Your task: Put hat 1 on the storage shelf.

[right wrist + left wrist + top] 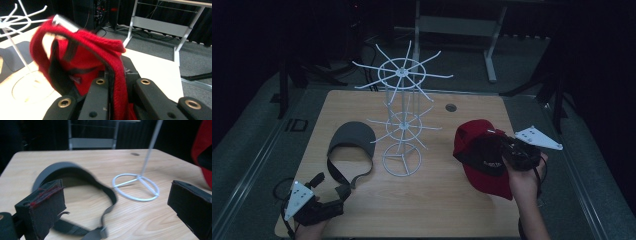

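Right gripper (507, 150) clamps the red cap (477, 150), black-lined with a red strap, lifted over the table's (437, 200) right side. Left gripper (329, 192) jaws gape, empty, near grey visor (352, 137).

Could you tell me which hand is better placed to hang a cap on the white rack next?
The right. The right gripper is already shut on the red cap, lifted beside the white rack. The left gripper is open, near the grey visor, which lies flat on the table.
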{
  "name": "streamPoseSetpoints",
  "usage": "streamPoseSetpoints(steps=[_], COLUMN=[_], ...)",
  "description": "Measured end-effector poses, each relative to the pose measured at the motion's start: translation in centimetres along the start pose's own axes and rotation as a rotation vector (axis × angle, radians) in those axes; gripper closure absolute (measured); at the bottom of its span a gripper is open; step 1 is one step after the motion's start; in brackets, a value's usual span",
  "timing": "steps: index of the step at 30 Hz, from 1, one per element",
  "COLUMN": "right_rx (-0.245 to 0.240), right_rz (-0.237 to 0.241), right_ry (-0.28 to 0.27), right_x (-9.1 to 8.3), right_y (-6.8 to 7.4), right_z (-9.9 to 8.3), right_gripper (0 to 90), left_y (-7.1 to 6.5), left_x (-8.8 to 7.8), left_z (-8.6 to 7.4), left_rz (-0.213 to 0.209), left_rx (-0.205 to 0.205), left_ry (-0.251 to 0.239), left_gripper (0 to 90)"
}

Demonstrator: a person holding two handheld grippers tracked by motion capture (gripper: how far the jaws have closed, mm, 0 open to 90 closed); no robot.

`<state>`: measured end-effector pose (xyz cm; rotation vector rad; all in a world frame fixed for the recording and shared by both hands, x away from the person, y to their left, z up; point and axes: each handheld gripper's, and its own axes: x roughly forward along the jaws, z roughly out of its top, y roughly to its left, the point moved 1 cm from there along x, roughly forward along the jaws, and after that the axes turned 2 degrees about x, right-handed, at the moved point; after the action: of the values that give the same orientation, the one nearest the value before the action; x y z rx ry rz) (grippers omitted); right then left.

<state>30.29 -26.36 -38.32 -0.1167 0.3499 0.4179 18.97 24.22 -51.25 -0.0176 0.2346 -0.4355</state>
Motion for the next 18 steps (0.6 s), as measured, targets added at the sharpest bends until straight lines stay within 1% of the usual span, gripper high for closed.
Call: streamPoseSetpoints(steps=[6,7,8,9,11,12,13,14,18], right_rx=[0.006,0.005,0.008,0.006,0.007,0.007,0.011,0.006,-0.006], right_rz=[-0.003,-0.001,0.005,0.004,0.014,0.014,0.018,0.028,0.047], right_ry=[-0.013,-0.016,-0.024,-0.028,-0.037,-0.037,-0.042,-0.053,-0.075], right_x=[-0.7,-0.9,-1.1,-1.3,-1.6,-1.6,-1.8,-2.2,-2.9], right_y=[-0.2,-0.3,-0.2,-0.2,-0.1,-0.1,0.0,0.3,0.9], right_z=[0.3,0.4,0.5,0.6,0.8,0.8,0.9,1.3,1.9], right_gripper=[85.9,85.9,85.9,85.9,85.9,85.9,85.9,85.9,85.9], left_y=[-2.7,-2.7,-3.7,-4.1,-4.7,-4.7,-5.4,-5.7,-7.2], left_x=[0.1,0.1,0.1,0.1,0.2,0.2,0.4,0.6,1.2], left_z=[2.7,2.7,3.9,4.4,5.2,5.2,6.2,6.6,8.2], left_rz=[-0.100,-0.100,-0.135,-0.139,-0.180,-0.180,-0.218,-0.226,-0.273], left_rx=[0.044,0.044,0.070,0.076,0.068,0.068,0.065,0.071,0.111], left_ry=[-0.020,-0.020,-0.024,-0.022,-0.029,-0.029,-0.039,-0.042,-0.052], left_gripper=[1.5,1.5,1.5,1.6,1.5,1.5,1.5,1.6,1.6])
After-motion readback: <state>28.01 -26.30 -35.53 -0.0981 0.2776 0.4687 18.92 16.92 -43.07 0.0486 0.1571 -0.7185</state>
